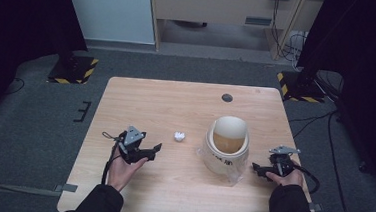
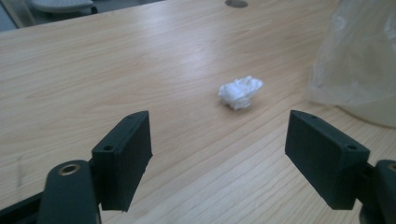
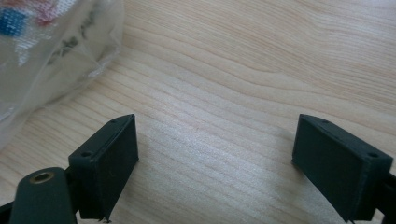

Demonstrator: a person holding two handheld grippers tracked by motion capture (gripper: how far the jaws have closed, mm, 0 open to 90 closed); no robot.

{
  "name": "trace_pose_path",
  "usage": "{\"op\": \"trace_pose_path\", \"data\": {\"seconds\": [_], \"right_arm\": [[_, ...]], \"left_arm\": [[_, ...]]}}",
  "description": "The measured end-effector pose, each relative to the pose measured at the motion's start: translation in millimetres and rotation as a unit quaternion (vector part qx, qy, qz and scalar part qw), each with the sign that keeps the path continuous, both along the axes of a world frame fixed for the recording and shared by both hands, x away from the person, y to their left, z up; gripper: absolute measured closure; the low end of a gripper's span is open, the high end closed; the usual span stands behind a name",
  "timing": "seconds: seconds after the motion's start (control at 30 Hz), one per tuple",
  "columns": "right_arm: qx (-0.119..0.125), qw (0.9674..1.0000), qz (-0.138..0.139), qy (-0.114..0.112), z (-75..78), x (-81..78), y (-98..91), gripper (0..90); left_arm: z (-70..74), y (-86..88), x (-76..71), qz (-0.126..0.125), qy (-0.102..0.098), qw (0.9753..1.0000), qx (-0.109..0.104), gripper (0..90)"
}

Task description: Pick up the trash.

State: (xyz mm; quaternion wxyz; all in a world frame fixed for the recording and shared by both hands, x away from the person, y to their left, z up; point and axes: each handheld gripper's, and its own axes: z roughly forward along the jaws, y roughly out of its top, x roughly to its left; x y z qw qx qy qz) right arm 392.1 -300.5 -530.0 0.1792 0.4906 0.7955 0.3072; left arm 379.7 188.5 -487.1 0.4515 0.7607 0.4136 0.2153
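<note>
both grippers' jaws gape empty, crumpled tissue (image 2: 240, 92) ahead of left gripper (image 2: 229, 158).

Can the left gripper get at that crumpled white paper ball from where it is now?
Probably yes. The left gripper is open and aimed at the paper ball, with only bare table between them; the bin stands off to the side.
</note>
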Motion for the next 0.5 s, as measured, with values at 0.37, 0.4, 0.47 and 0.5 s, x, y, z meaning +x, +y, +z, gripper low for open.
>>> {"op": "trace_pose_path", "data": {"seconds": [0.37,0.4,0.47,0.5], "right_arm": [[0.001,1.0,-0.002,-0.006,-2.1,-0.4,-1.1,10.4],[0.001,1.0,-0.004,-0.007,-2.4,-0.5,-1.1,10.2],[0.002,1.0,-0.005,-0.007,-2.7,-0.7,-1.1,9.6],[0.002,1.0,-0.005,-0.007,-2.9,-0.8,-1.0,9.2]], "left_arm": [[-11.9,-41.4,18.5,-0.028,0.014,0.9994,0.012,27.2],[-13.4,-43.6,20.3,-0.029,0.018,0.9993,0.018,27.8],[-16.0,-47.4,24.2,-0.028,0.021,0.9991,0.022,28.6],[-16.8,-48.5,26.3,-0.026,0.023,0.9992,0.022,28.9]]}}
